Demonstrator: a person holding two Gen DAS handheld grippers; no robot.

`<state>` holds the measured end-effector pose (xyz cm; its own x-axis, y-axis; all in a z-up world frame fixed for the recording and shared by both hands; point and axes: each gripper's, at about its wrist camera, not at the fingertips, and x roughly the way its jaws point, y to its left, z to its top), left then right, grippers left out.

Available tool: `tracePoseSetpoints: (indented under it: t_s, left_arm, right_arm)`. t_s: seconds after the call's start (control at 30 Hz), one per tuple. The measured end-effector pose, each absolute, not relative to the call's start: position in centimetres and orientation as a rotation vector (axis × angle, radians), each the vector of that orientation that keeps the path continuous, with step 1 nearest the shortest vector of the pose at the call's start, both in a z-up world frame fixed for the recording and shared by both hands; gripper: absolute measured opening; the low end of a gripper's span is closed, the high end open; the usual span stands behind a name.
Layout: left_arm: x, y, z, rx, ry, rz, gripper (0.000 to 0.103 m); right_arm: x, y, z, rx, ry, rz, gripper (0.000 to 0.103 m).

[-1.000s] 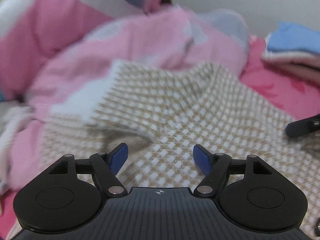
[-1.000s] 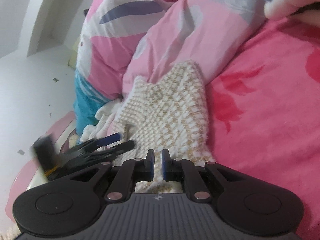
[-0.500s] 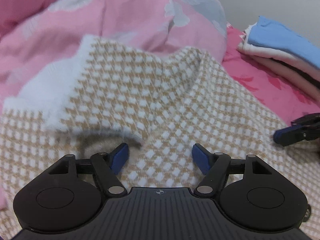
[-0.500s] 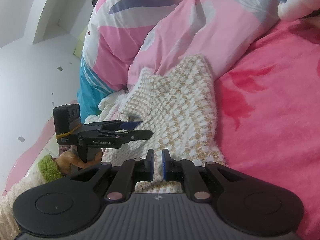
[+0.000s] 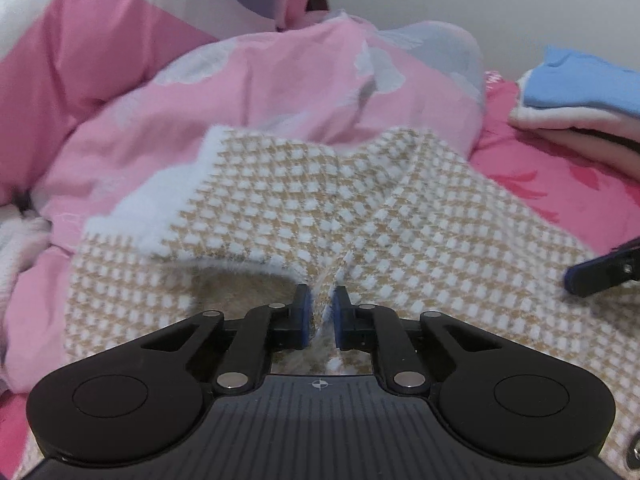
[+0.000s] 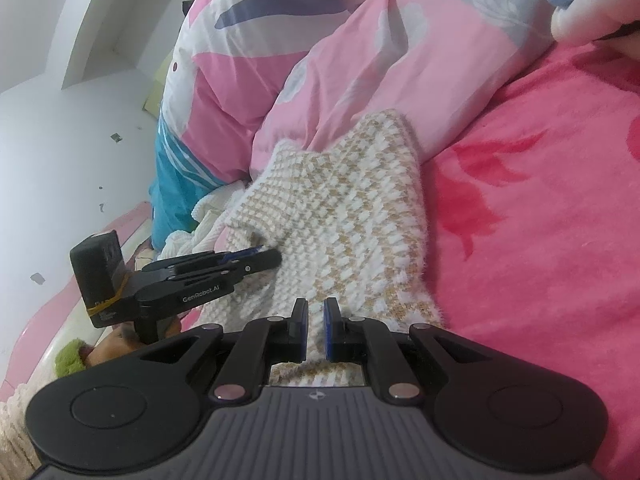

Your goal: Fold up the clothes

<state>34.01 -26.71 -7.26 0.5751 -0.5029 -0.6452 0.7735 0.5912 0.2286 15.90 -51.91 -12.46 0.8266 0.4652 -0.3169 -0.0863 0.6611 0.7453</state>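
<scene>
The left hand-held gripper point(image 5: 320, 312), wide apart a second ago, is closing on a pinched ridge of the checked sweater point(image 5: 400, 220) at the neckline, so the lift for a fold looks ready. The sweater lies on the bed point(image 6: 540, 240). The right hand-held gripper point(image 6: 316, 328) is clamped on its hem. Only the left view shows folded clothes point(image 5: 580, 96) at two o'clock.

R gripper point(image 6: 316, 330) nipping knit sweater point(image 6: 344, 216) hem; L gripper point(image 6: 256, 258) on its far edge.
</scene>
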Motion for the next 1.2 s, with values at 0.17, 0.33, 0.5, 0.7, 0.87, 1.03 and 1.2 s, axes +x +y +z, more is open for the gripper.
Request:
tracePoseSetpoints:
  t_s: [0.17, 0.33, 0.5, 0.7, 0.87, 1.03, 1.2]
  left_arm:
    - [33.5, -27.4, -8.2, 0.6, 0.52, -0.726, 0.009]
    - [33.3, -27.9, -8.9, 0.626, 0.504, -0.7, 0.011]
    - [32.2, -26.8, -7.5, 0.648, 0.49, -0.663, 0.025]
    - [28.2, -26.6, -4.4, 0.555, 0.341, -0.761, 0.025]
    - [28.5, -32.8, -6.4, 0.45, 0.481, -0.983, 0.023]
    - [32.6, -36.8, -9.8, 0.332, 0.603, -0.954, 0.022]
    - [34.7, -38.2, -9.7, 0.27, 0.627, -0.935, 0.023]
  right_arm:
    - [15.2, -51.5, -11.4, 0.675, 0.523, 0.211, 0.007]
    - [15.4, -49.1, -10.7, 0.432, 0.599, 0.1, 0.001]
    - [15.2, -49.4, -10.9, 0.445, 0.603, 0.107, 0.0]
    - [15.2, -49.5, -10.8, 0.455, 0.601, 0.109, 0.0]
    - [15.2, -49.9, -11.0, 0.487, 0.598, 0.12, 0.001]
    - [15.1, -50.1, -11.1, 0.504, 0.594, 0.124, 0.001]
    - [15.2, -50.2, -11.0, 0.51, 0.592, 0.122, 0.001]
